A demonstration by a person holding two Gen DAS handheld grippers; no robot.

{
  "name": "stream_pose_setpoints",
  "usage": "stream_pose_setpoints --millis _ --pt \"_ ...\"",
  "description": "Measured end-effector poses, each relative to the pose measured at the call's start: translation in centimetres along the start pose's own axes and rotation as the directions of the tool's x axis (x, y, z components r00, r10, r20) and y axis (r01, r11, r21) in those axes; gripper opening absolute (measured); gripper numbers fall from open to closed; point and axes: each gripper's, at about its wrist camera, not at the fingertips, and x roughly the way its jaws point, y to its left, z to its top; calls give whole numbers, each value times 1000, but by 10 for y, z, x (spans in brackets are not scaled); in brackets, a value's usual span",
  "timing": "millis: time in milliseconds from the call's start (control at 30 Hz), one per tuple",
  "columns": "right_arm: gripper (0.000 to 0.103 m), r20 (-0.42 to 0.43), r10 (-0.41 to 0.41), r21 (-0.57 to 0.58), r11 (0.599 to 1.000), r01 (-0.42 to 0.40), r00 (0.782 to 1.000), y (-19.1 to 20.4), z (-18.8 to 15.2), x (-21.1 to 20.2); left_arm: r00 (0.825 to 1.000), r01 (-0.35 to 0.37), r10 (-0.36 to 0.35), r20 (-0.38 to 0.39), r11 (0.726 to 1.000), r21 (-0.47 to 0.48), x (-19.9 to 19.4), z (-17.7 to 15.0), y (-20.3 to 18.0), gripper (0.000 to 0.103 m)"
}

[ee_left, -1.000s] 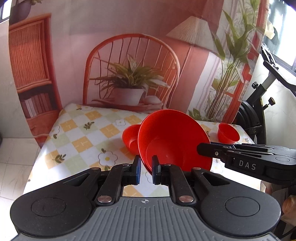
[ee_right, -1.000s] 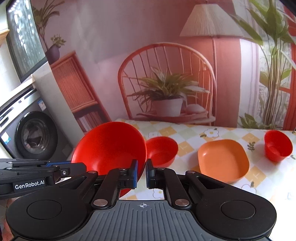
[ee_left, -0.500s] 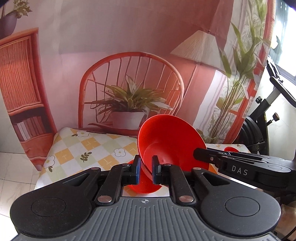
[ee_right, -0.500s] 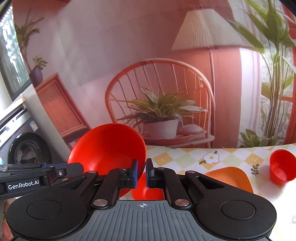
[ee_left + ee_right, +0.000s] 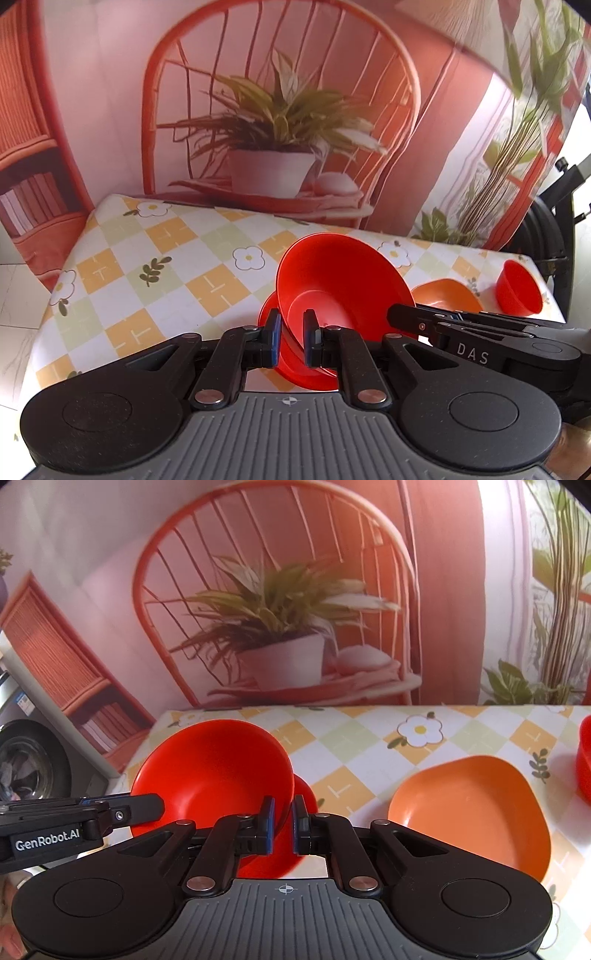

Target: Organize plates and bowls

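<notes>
Left wrist view: our left gripper point(image 5: 291, 341) pinches the big red bowl point(image 5: 343, 280) by its rim, above a smaller red bowl point(image 5: 267, 314) on the worktop point(image 5: 166, 258). Right wrist view: our right gripper point(image 5: 282, 825) clamps the opposite rim; we should lower level, centred, then release together.

Left gripper point(image 5: 289, 343): black linkage arms w/ silver rivets, blue pads on fingertips point(image 5: 273, 341), ribbed grey plate just behind, crosshair mark at its front edge. Right gripper point(image 5: 283, 825): same build, blue pad, white "DAS" on its side; left one reads "GenRobot.AI".
</notes>
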Motion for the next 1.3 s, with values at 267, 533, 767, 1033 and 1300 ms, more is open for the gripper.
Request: stream_pose_setpoints --millis 267,533,767,1033,1300 --pt "8 -25 -7 20 1000 8 1000 -13 -1 19 999 -3 3 -36 1000 10 24 -3 2 13" --pt "8 -46 3 26 1000 -2 999 -16 -3 27 998 -4 4 -60 1000 -12 36 -5 6 13" --pt "9 -55 -9 5 1000 9 998 -13 -7 30 999 -26 27 -45 999 19 39 -6 2 13" --pt "13 -39 -13 22 1000 14 999 -15 -4 19 999 -37 38 -27 999 14 35 -3 4 13" --pt "13 42 -3 35 999 2 999 -16 4 -29 999 -41 41 16 999 10 1 -2 -7 14"
